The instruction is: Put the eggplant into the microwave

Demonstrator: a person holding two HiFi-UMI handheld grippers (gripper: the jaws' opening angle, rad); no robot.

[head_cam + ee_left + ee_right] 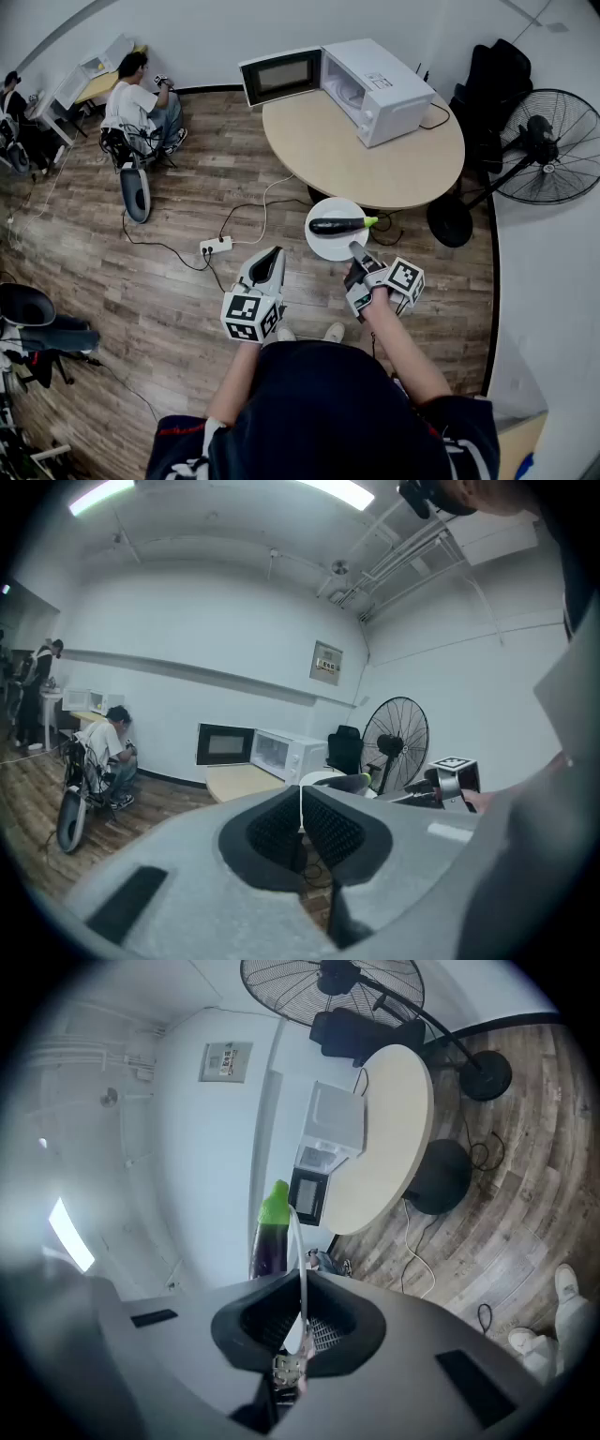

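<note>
My right gripper [356,251] is pinching the near rim of a white plate [323,246], its jaws clamped on the thin edge, which runs up between them in the right gripper view [298,1309]. The eggplant [339,225] lies across that plate (dark purple, with a bright green stem end), so it sits in the air just off the near edge of the round table [375,164], above the wooden floor [169,281]. My left gripper [275,253] hangs beside the plate on its left, jaws pressed together with nothing between them. The microwave [380,89] stands at the table's far edge, well apart from the plate, with its door [281,77] swung open. A standing fan [553,145] is beyond the table's right edge.
</note>
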